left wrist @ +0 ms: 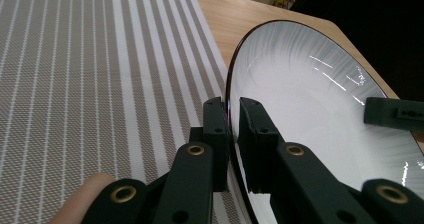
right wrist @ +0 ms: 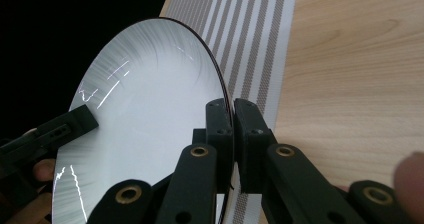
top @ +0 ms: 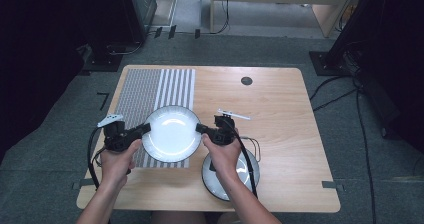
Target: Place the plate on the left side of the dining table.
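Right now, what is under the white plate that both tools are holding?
Under the white plate lies the striped placemat on the wooden table. Its near part is covered by the plate, so whether anything lies there cannot be seen.

Your left hand-held gripper (top: 145, 129) & right hand-held gripper (top: 200, 129): matte black bodies, blocky rectangular jaw pads, brass-coloured rivets on the jaw links, small black screws. Left one has a pale grey 3-cornered plate on top; black cables trail from both. Your forearms are bare, no sleeves.
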Tool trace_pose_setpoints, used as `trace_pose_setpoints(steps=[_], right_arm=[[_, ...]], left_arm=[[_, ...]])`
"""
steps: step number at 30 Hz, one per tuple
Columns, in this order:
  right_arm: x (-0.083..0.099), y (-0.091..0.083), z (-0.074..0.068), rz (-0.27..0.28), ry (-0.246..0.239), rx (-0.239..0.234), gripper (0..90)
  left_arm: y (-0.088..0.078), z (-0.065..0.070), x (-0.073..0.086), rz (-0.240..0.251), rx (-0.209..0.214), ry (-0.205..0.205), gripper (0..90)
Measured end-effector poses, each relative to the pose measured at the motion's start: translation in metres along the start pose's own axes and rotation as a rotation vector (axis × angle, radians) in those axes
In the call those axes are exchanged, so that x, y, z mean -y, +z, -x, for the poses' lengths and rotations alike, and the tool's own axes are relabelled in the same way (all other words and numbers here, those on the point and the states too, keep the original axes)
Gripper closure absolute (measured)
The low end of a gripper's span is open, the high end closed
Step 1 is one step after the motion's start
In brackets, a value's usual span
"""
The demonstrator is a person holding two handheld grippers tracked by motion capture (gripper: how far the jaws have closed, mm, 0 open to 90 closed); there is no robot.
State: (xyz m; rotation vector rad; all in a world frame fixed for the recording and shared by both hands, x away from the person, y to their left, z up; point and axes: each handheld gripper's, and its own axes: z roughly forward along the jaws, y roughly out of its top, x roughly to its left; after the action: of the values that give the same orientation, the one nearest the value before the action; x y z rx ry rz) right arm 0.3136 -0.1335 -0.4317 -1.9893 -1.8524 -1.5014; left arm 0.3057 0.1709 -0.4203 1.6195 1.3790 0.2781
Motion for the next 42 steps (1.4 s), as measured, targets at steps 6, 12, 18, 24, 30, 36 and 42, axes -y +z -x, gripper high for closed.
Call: trace_pose_setpoints(steps=[6, 12, 18, 24, 30, 36, 42], right_arm=[[-0.011, 0.017, -0.013, -0.015, -0.023, 0.007, 86.5], [-0.021, 0.035, -0.024, -0.026, -0.032, 0.012, 86.5], [-0.031, 0.056, -0.031, -0.039, -0.044, 0.016, 86.5], [-0.040, 0.076, -0.035, -0.053, -0.042, 0.019, 86.5], [-0.047, 0.099, -0.037, -0.054, -0.046, 0.023, 86.4], [-0.052, 0.125, -0.031, -0.057, -0.028, 0.029, 86.4], [-0.057, 0.144, -0.021, -0.033, -0.034, 0.036, 86.3]], left_arm=[[0.000, -0.018, -0.009, 0.003, -0.006, -0.024, 83.3], [0.003, -0.033, -0.018, 0.014, -0.028, -0.038, 83.0], [0.008, -0.051, -0.026, 0.018, -0.042, -0.062, 83.1], [0.017, -0.067, -0.033, 0.016, -0.064, -0.081, 82.8], [0.028, -0.082, -0.040, 0.023, -0.101, -0.102, 82.6], [0.045, -0.099, -0.041, 0.015, -0.122, -0.148, 82.9], [0.062, -0.109, -0.045, 0.012, -0.127, -0.158, 83.4]])
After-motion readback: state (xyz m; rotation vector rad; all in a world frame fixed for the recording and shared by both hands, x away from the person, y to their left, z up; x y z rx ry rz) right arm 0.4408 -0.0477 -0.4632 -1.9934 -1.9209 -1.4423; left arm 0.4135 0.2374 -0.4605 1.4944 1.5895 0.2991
